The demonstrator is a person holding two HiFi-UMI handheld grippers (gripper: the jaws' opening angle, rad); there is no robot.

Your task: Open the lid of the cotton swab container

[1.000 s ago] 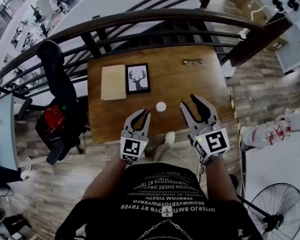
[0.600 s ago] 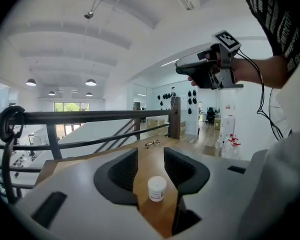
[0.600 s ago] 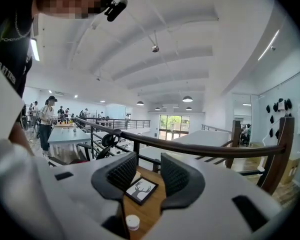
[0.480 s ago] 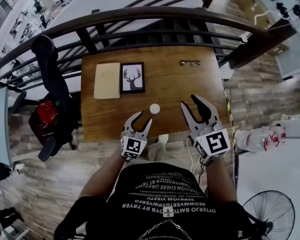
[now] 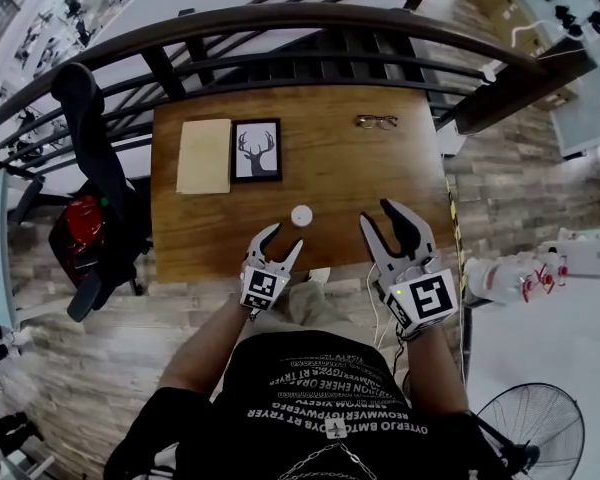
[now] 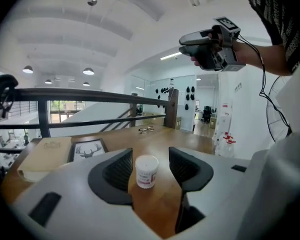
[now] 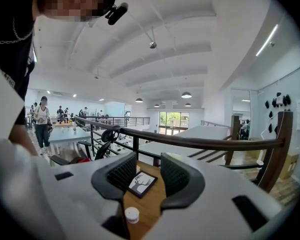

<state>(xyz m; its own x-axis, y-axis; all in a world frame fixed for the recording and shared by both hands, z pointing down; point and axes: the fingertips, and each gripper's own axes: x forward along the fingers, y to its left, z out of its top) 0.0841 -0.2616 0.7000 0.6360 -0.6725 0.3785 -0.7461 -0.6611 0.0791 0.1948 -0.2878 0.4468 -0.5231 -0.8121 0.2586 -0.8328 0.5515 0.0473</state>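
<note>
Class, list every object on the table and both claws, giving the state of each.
Small white round cotton swab container: upright, lid on.
Black-framed deer picture: lying flat.
Tan flat folder: closed.
Thin-framed glasses: lying flat.
Left claw: open, jaws just been opening; nothing between them, container ahead.
Right claw: open, empty.

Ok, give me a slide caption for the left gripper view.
Left claw, jaws just opened and empty, lines up on the closed cotton swab container ahead on the wooden table.

Wooden table [image 5: 330, 173]: container [image 5: 301, 215], picture [image 5: 256, 150], glasses [image 5: 377, 121], folder [image 5: 204, 156]
</note>
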